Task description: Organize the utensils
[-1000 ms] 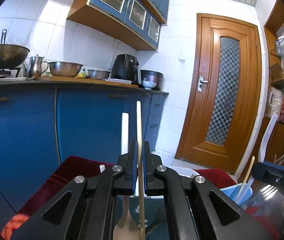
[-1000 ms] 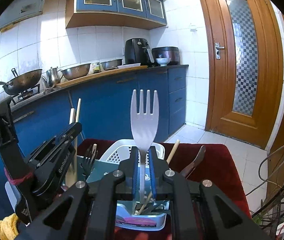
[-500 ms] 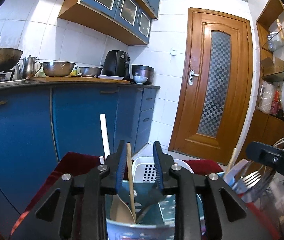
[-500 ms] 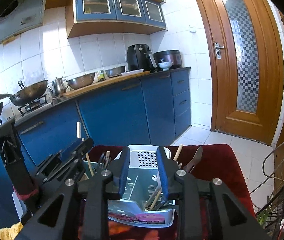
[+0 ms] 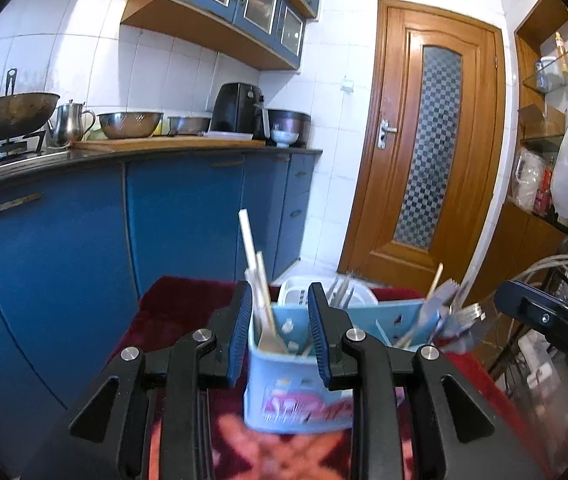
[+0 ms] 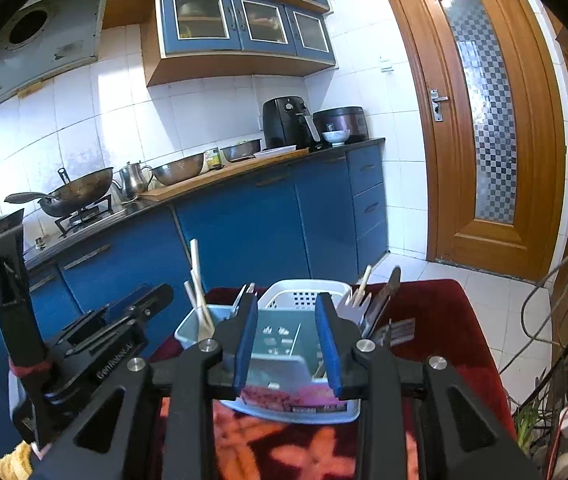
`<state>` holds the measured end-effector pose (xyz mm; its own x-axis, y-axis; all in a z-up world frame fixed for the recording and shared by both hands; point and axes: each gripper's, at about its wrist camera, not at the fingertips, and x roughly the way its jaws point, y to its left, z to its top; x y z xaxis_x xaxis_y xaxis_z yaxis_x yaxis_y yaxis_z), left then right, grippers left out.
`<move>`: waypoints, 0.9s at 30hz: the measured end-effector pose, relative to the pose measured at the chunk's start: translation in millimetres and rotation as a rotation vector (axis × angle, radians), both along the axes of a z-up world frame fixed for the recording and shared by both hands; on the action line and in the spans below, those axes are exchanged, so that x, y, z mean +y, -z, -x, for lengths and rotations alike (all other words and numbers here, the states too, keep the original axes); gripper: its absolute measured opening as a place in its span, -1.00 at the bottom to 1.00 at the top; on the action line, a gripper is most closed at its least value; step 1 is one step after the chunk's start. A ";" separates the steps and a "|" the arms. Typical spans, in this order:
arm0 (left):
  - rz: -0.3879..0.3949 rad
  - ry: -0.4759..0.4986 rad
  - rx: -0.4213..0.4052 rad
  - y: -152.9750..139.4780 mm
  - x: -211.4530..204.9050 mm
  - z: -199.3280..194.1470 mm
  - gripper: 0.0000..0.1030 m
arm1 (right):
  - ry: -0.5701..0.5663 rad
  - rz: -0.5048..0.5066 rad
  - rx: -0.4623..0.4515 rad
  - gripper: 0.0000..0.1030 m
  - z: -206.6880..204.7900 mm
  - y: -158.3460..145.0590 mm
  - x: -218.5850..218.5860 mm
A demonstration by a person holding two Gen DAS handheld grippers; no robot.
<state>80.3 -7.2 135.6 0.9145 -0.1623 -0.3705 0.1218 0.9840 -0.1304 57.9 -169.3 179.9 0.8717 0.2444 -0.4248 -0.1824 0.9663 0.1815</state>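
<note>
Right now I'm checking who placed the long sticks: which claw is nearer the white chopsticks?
Left. The left claw sits open right at the white chopsticks in the blue caddy; the right claw, also open, faces its middle.

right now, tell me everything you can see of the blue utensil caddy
The blue utensil caddy is a light blue plastic box with small slots in its walls and a pink printed label low on the front. It stands upright on the red cloth, divided into compartments holding upright utensils, pale sticks at its left end and forks at its right. A white basket stands just behind it. Neither open tool touches it.
</note>
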 end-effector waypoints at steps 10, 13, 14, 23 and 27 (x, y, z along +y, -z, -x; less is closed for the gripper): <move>-0.025 0.017 0.104 23.5 8.8 45.8 -0.44 | 0.010 -0.011 0.042 -0.29 40.6 31.0 7.4; -0.012 0.024 0.131 36.2 10.9 53.4 -0.44 | 0.020 0.002 0.052 -0.24 50.2 44.2 9.0; -0.012 0.026 0.139 40.5 11.3 54.6 -0.44 | 0.024 0.004 0.057 -0.22 52.2 48.4 9.1; -0.044 0.045 0.195 77.5 0.3 50.8 -0.44 | 0.044 0.022 0.093 0.06 61.3 82.9 8.4; -0.053 0.058 0.217 88.5 -3.4 45.2 -0.42 | 0.051 0.025 0.111 0.14 59.7 94.0 6.9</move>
<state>35.1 -10.6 47.2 0.8019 -0.1876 -0.5672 0.1536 0.9822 -0.1078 -1.9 -162.4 86.0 0.8298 0.1891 -0.5251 -0.1128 0.9783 0.1740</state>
